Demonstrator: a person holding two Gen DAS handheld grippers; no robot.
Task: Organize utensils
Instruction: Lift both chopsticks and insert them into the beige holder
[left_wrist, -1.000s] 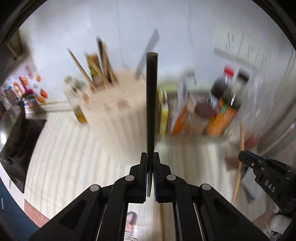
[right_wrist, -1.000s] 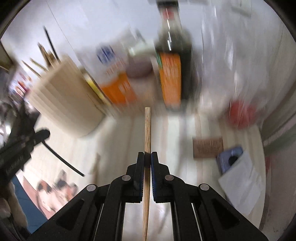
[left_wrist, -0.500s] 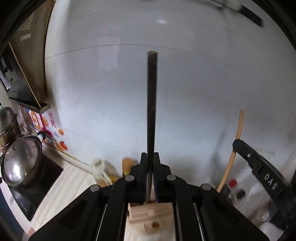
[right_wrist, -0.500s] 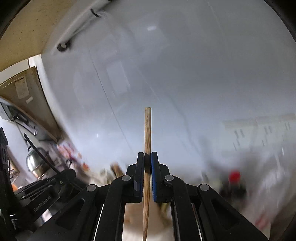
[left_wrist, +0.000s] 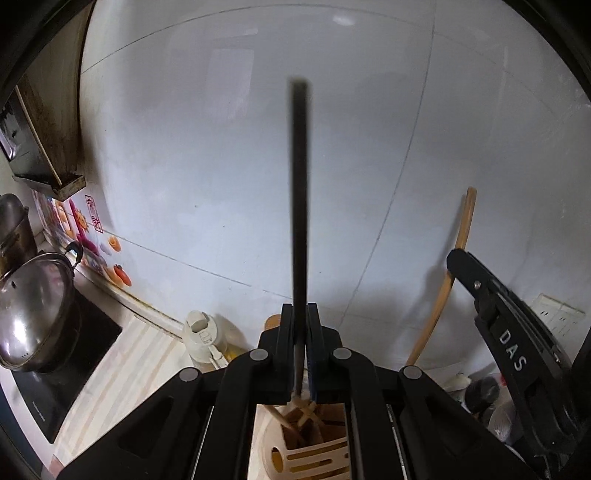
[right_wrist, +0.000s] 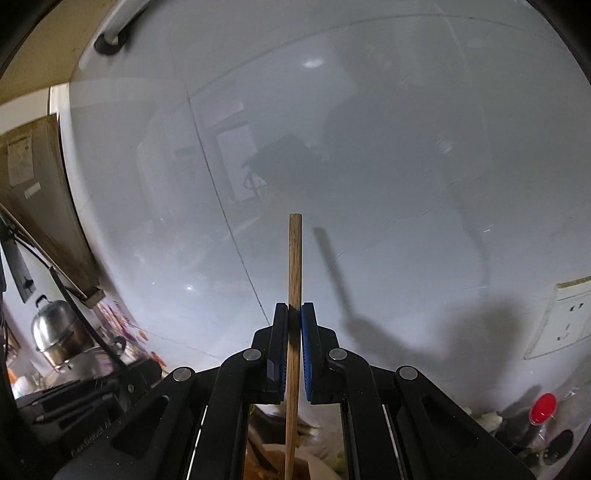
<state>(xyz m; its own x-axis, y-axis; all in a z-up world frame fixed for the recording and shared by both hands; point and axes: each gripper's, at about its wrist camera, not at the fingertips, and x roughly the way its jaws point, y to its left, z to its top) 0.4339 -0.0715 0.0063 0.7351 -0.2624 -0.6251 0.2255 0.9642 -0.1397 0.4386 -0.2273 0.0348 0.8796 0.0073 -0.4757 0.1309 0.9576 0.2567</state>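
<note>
Both wrist views now face the white tiled wall (left_wrist: 207, 177); a second ago they looked down on the table (left_wrist: 122, 373) with its bottles and cartons. So both sticks have been lifted clear and carried over the utensil holder (left_wrist: 306, 461), which now sits directly under the left hand-held gripper (left_wrist: 300, 350), near the table's back edge. Pot (left_wrist: 33, 314) at the left edge. Left hand-held gripper pinches the black chopstick (left_wrist: 299, 192), tip up, lower end just above the holder mouth. Right hand-held gripper (right_wrist: 294, 350) pinches the wooden chopstick (right_wrist: 294, 266), also upright. Likely next: lower and release. Versus half a second ago: the holder's open top is now visible.
</note>
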